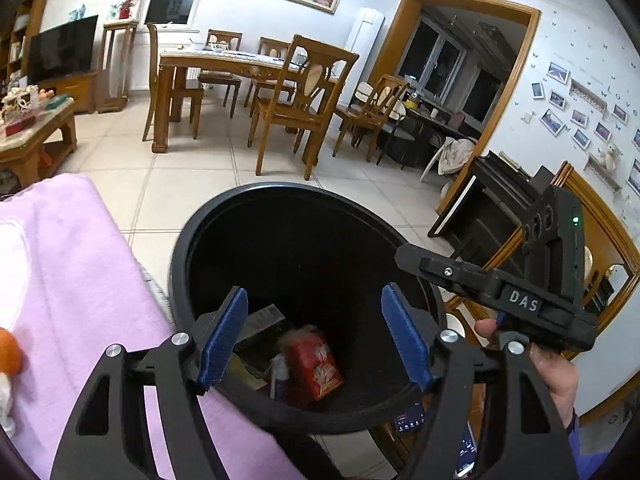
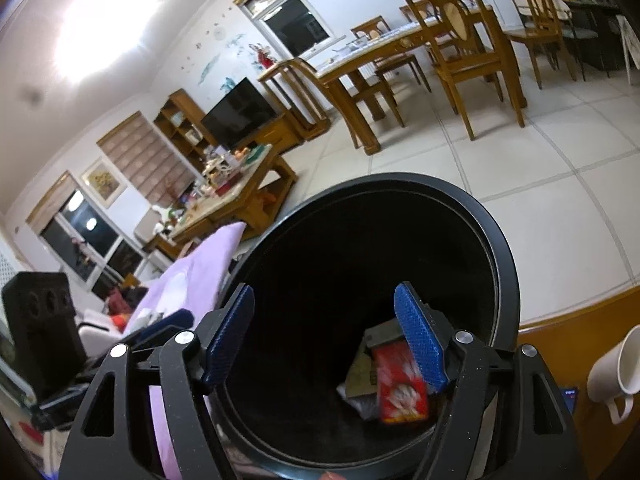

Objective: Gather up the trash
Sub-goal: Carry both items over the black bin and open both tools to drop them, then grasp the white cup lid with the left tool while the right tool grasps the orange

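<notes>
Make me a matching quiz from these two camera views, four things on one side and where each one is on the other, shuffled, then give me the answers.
Things:
1. red packet
2. purple cloth
3. white mug
4. left gripper

Places:
A. on the wooden surface beside the bin
B. draped next to the black trash bin, on its other side
C. open, above the bin's mouth
D. lying at the bottom of the bin

Pairs: 1-D, 2-B, 3-A, 4-C

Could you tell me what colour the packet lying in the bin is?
The packet is red with a pale floral print, clearest in the left wrist view.
</notes>
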Action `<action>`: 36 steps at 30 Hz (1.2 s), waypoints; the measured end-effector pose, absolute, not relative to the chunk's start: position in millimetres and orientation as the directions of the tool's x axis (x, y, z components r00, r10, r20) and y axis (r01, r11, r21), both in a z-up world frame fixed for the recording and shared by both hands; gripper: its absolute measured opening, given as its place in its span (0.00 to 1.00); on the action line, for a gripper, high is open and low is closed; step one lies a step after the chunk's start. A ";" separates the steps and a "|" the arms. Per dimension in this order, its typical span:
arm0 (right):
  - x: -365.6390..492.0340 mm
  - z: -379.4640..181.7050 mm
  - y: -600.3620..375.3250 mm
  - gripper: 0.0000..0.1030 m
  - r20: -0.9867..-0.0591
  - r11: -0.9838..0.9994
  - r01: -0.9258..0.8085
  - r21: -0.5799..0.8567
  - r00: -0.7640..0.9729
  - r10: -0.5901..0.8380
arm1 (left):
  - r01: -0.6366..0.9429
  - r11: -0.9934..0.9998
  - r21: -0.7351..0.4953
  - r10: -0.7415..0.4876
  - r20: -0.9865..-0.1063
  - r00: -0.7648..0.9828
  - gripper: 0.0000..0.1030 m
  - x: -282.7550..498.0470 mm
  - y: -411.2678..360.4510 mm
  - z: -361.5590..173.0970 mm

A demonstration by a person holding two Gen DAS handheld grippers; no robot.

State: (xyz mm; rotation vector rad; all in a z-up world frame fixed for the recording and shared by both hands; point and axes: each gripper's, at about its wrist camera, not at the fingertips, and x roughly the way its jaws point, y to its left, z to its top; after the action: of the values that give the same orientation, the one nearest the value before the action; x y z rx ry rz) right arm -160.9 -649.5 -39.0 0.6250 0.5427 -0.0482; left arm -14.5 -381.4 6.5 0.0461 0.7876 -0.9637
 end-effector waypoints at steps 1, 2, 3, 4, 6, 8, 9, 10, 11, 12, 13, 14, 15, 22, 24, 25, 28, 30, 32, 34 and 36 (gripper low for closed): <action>-160.1 -37.1 -645.6 0.71 -0.496 0.818 0.199 0.539 0.860 0.118 | 0.746 0.595 -0.300 -0.718 -0.616 0.325 0.68 -15.4 -379.3 9.0; -160.9 -35.0 -641.2 0.71 -0.496 0.821 0.194 0.536 0.860 0.120 | 0.742 0.599 -0.302 -0.718 -0.612 0.331 0.68 -15.9 -372.3 11.9; -160.3 -32.7 -638.5 0.71 -0.495 0.825 0.189 0.533 0.860 0.122 | 0.736 0.606 -0.302 -0.716 -0.610 0.339 0.68 -15.9 -363.7 14.8; -156.2 -29.9 -635.4 0.71 -0.496 0.831 0.182 0.526 0.859 0.126 | 0.730 0.613 -0.303 -0.714 -0.608 0.347 0.68 -16.7 -355.7 17.0; -149.5 -23.5 -619.7 0.71 -0.496 0.843 0.161 0.514 0.857 0.139 | 0.716 0.626 -0.310 -0.711 -0.604 0.360 0.68 -15.2 -340.7 19.8; -143.1 -15.3 -603.1 0.71 -0.497 0.855 0.136 0.501 0.854 0.155 | 0.688 0.653 -0.316 -0.700 -0.598 0.390 0.68 -11.6 -314.6 24.2; -138.3 -11.6 -596.7 0.71 -0.497 0.860 0.123 0.495 0.852 0.164 | 0.670 0.671 -0.319 -0.691 -0.597 0.408 0.68 -9.3 -298.5 24.9; -132.9 -8.4 -586.2 0.71 -0.498 0.866 0.108 0.488 0.849 0.174 | 0.652 0.686 -0.323 -0.683 -0.595 0.424 0.68 -7.1 -283.7 25.4; -126.5 -5.4 -574.2 0.71 -0.499 0.872 0.089 0.481 0.846 0.189 | 0.639 0.697 -0.325 -0.676 -0.593 0.437 0.68 -5.5 -273.1 26.6; -119.3 -2.4 -561.6 0.71 -0.500 0.877 0.070 0.476 0.841 0.205 | 0.612 0.720 -0.327 -0.661 -0.589 0.464 0.68 -1.3 -250.5 27.4; -113.4 0.9 -551.0 0.71 -0.502 0.880 0.054 0.472 0.837 0.218 | 0.588 0.739 -0.329 -0.648 -0.586 0.487 0.68 2.9 -231.6 28.0; -106.7 2.4 -538.1 0.71 -0.506 0.884 0.036 0.466 0.831 0.233 | 0.569 0.752 -0.332 -0.638 -0.584 0.502 0.68 6.4 -217.4 28.6; -101.6 4.0 -527.1 0.71 -0.509 0.887 0.022 0.461 0.826 0.244 | 0.534 0.775 -0.337 -0.617 -0.584 0.528 0.68 12.3 -193.5 27.6; -40.7 10.1 -427.1 0.70 -0.548 0.898 -0.110 0.427 0.758 0.354 | 0.330 0.905 -0.269 -0.423 -0.648 0.633 0.66 54.8 -84.3 17.5; -27.5 7.1 -404.2 0.70 -0.560 0.897 -0.138 0.421 0.738 0.376 | 0.292 0.932 -0.214 -0.356 -0.684 0.636 0.63 72.2 -65.4 8.7; -15.1 2.6 -387.9 0.70 -0.571 0.894 -0.159 0.420 0.718 0.397 | 0.278 0.940 -0.195 -0.332 -0.701 0.631 0.61 80.9 -58.9 4.8; 13.3 -5.8 -356.0 0.70 -0.607 0.898 -0.180 0.402 0.682 0.409 | 0.254 0.949 -0.188 -0.308 -0.728 0.612 0.53 105.8 -45.8 -0.7; 28.5 -11.1 -341.8 0.69 -0.627 0.903 -0.183 0.390 0.665 0.406 | 0.246 0.955 -0.166 -0.286 -0.737 0.613 0.53 113.1 -39.7 -4.6; 45.3 -16.7 -328.5 0.63 -0.650 0.911 -0.184 0.369 0.649 0.394 | 0.249 0.955 -0.161 -0.283 -0.747 0.602 0.50 121.8 -41.7 -7.0; 56.0 -25.4 -324.3 0.60 -0.675 0.922 -0.178 0.345 0.635 0.375 | 0.262 0.953 -0.153 -0.283 -0.759 0.587 0.48 124.6 -41.1 -11.5; 60.5 -33.6 -321.8 0.57 -0.689 0.928 -0.175 0.329 0.627 0.362 | 0.282 0.945 -0.163 -0.303 -0.758 0.577 0.47 122.1 -42.7 -14.5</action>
State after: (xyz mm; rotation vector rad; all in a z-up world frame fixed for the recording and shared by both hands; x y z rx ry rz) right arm 60.5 -321.8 -33.6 0.2408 0.8390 0.3112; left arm 122.1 -42.7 -14.5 -0.0250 0.8917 -0.3425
